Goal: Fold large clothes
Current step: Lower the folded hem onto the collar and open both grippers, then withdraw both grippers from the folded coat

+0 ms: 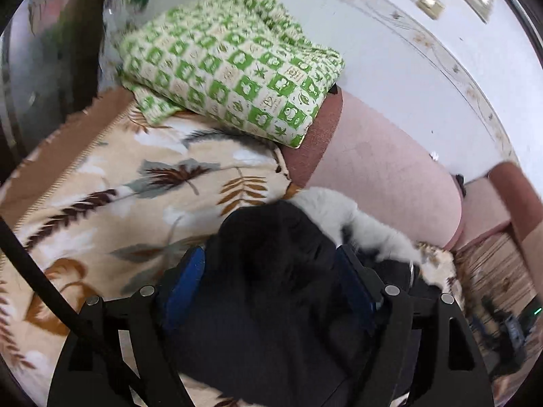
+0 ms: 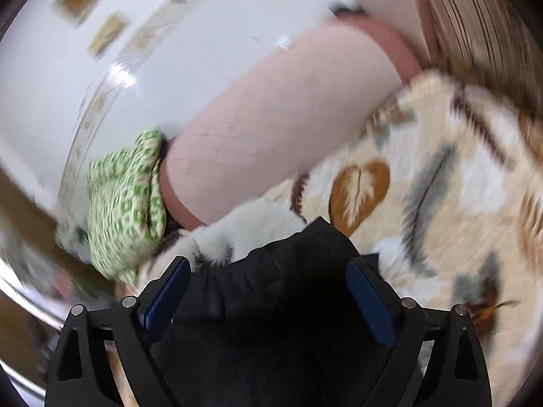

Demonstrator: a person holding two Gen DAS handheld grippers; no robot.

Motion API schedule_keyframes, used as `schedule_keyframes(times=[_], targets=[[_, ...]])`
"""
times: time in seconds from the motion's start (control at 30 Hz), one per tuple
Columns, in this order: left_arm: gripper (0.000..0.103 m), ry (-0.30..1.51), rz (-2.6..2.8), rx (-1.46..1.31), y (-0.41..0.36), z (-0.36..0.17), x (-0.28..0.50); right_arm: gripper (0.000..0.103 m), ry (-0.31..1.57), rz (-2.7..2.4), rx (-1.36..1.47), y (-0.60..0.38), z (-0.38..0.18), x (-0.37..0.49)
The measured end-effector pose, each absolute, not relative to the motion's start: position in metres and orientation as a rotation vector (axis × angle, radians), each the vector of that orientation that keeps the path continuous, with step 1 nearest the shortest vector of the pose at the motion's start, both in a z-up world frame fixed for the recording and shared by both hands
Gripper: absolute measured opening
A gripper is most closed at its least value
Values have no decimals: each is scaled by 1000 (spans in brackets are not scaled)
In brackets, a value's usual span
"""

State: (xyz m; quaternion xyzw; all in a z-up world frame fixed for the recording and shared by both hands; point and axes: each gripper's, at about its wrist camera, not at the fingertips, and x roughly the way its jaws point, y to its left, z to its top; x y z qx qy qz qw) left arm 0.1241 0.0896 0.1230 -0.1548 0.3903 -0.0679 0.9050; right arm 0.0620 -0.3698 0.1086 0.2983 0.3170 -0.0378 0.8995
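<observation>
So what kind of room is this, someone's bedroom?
Probably a bedroom: a leaf-patterned blanket covers a bed, a green checked pillow lies at its padded pink headboard, against a white wall.

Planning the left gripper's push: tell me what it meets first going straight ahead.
The left gripper already has the black garment bunched between its fingers; beyond that, probably the white fluffy fabric, then the pink headboard. Depth unclear.

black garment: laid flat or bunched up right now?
Bunched. The black garment sits wrinkled and heaped between the left tool's fingers, and likewise in the right tool. Whether either tool clamps it: cannot tell.
</observation>
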Motion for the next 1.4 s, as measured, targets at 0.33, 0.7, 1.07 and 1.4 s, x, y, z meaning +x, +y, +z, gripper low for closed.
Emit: schedule_keyframes(times=[0.33, 0.7, 1.07, 1.4], targets=[[81, 759, 11, -143, 104, 56, 55, 58, 788, 146, 270, -204, 74, 85], [81, 753, 84, -130, 145, 55, 68, 65, 907, -197, 108, -181, -11, 225], [81, 742, 121, -197, 167, 61, 63, 65, 705, 63, 85, -105, 98, 157], [81, 756, 130, -193, 169, 51, 71, 82, 933, 41, -70, -34, 14, 252]])
